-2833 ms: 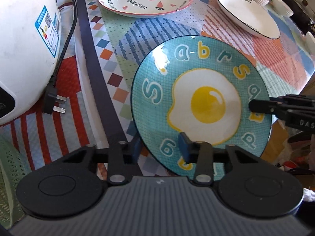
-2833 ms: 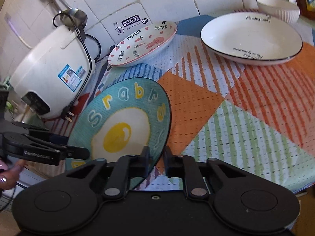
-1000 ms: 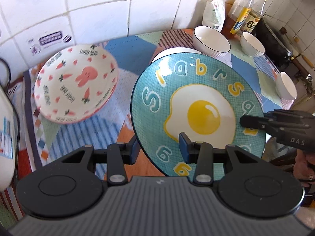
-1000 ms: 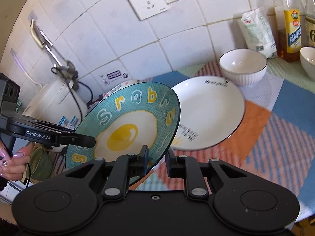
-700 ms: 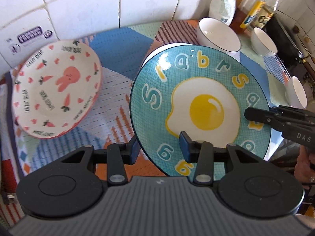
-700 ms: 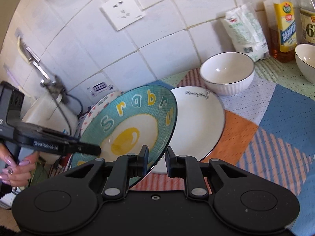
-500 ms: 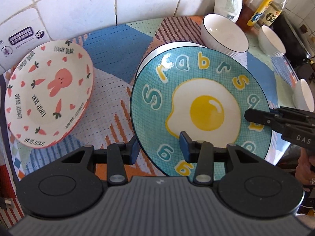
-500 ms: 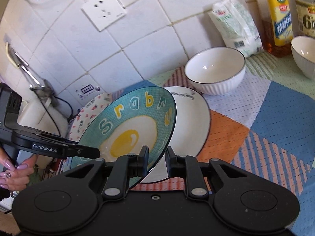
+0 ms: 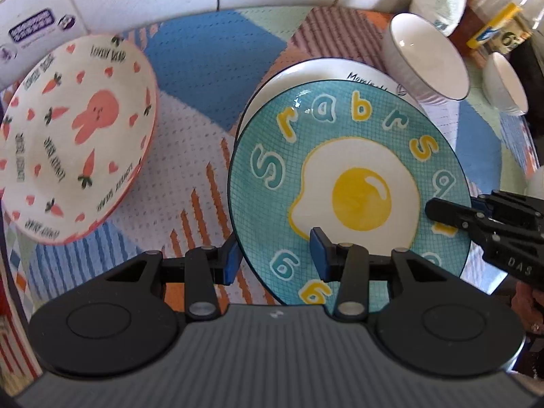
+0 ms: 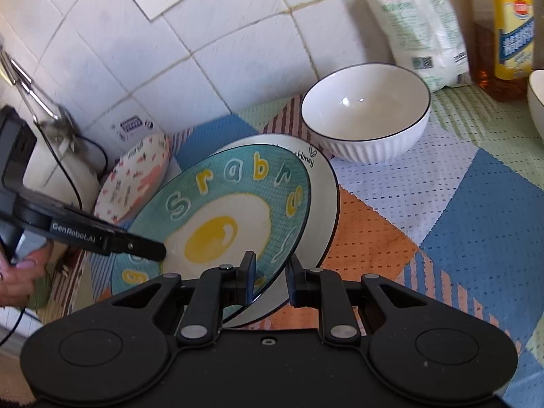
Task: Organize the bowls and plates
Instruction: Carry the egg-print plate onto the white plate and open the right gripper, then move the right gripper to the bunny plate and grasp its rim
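we see, at nine o'clock in the left wrist view, the rabbit plate [image 9: 74, 132] with carrots and hearts lying on the patterned tablecloth [image 9: 204, 68], well apart from the rest. toward the centre our left gripper [image 9: 275, 255] grips the near rim of the teal egg plate [image 9: 350, 190], one blue pad under the edge and one on the printed face. the teal plate hangs tilted over the white plate [image 9: 306, 74], whose rim peeks out at twelve o'clock; whether they touch we cannot tell. at three o'clock our right gripper [image 9: 452, 214] pinches the teal plate's opposite rim. at one o'clock stands a ribbed white bowl [image 9: 428, 57], and a second small bowl [image 9: 503, 81] beyond it.

in the right wrist view a hand [image 10: 20, 272] at nine o'clock holds the left gripper [image 10: 149, 248], and the right gripper [image 10: 270, 272] at six o'clock is clamped on the teal egg plate [image 10: 221, 217]. at two o'clock a white bag [image 10: 421, 30] and an oil bottle [image 10: 510, 27] stand against the tiled wall [image 10: 238, 34].
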{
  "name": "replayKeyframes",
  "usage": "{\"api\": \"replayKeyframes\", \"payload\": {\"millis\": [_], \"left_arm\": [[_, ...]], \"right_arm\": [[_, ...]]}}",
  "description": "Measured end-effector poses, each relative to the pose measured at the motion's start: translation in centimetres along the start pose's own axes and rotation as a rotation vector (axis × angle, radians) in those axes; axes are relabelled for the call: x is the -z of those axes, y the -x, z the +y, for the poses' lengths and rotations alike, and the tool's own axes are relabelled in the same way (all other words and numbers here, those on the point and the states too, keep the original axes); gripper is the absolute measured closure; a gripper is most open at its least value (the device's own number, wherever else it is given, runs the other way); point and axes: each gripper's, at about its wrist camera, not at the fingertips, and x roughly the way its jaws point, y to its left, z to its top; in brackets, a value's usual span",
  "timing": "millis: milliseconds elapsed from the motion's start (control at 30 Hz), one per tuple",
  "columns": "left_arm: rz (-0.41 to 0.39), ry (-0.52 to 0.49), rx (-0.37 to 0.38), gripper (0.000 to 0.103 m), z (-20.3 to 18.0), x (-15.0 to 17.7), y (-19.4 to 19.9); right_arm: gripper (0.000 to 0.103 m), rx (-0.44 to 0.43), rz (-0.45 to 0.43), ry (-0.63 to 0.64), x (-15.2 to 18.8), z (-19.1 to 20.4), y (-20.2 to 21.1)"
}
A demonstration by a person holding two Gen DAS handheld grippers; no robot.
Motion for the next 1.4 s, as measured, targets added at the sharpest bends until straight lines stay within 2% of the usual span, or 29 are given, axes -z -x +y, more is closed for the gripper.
{"api": "replayKeyframes", "payload": {"millis": [133,233,400,567,667,767,1000,1100,1233,1400], "left_arm": [[0.009,0.004,-0.019,0.062,-0.2,-0.4,-0.6],[0.011,-0.037,-0.069,0.062,-0.8,-0.7,-0.9],[0.008,-0.069,-0.119,0.063,-1.4,-1.2,-1.0],[-0.012,-0.089,-0.145,0.063,-2.1,-1.1,-1.3],[-0.021,-0.035,-0.132,0.064,-2.2,-0.7,-1.6],[-0.052,-0.059,-0.158,0.064,-2.7,-0.2,-1.5],[-0.063,-0.080,-0.103,0.064,-1.9,0.1,-1.0],[-0.095,-0.097,-0.090,0.065,-1.6,0.4,0.4],[-0.106,-0.117,-0.081,0.064,-1.0,0.7,2.6],[-0.134,-0.188,-0.095,0.064,-0.7,1.8,5.6]], "right_arm": [[0.077,0.019,0.039,0.028,-0.5,0.5,-0.3],[0.076,0.064,0.070,0.052,-0.8,1.5,-0.6],[0.063,0.153,0.164,0.129,-1.4,4.0,-1.2],[0.061,0.179,0.211,0.122,-2.2,4.2,-1.6],[0.058,0.265,0.235,0.156,-2.6,5.4,-1.9],[0.054,0.337,0.265,0.175,-2.7,6.5,-2.4],[0.053,0.440,0.224,0.188,-1.8,7.2,-2.8],[0.053,0.415,0.175,0.167,-1.0,6.7,-2.0],[0.054,0.347,0.062,0.026,-0.3,6.1,0.4],[0.054,0.324,-0.096,0.059,1.7,8.9,3.5]]}}
